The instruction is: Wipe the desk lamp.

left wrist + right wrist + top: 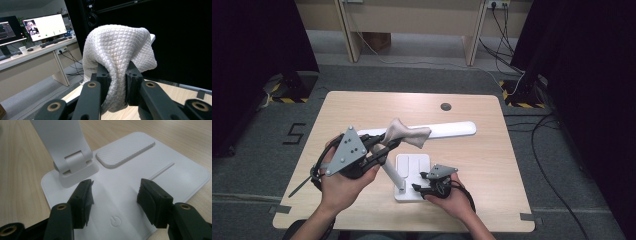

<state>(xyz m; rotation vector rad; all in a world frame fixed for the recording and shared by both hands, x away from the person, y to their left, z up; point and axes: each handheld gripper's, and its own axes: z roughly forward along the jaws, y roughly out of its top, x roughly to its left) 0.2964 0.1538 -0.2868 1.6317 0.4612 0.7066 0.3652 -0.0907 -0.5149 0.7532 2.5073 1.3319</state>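
Wiping down a white desk lamp appears to be the job in hand: the left hand-held gripper (pixel 384 142) has its jaws closed tight on a bunched white quilted cloth (pixel 117 55), pinched low in its folds so that most of the fabric billows up ahead of the jaws. From the high view the cloth (pixel 407 134) sits draped over the long white lamp head (pixel 452 129), just past the tip of the left hand-held gripper, near where the lamp's slanted arm (pixel 392 172) climbs from the base. Lower and to the person's right, the right hand-held gripper (pixel 424 182) rests on the lamp base (pixel 160 157) with its jaws spread wide and holding nothing; between and just ahead of them lie the power symbol (pixel 115 221), a ribbed pad (pixel 125 151) and the hinge block (pixel 76 168) of the arm. It seems to be steadying the lamp on the wooden desk (pixel 492 165) while the cloth does the work. Judging by the cloth's place near the inner end of the head, the wipe looks early or midway; the next move would call for drawing the cloth along the head, away from the left hand-held gripper, with light downward pressure, while the right one keeps the base from sliding or tipping.
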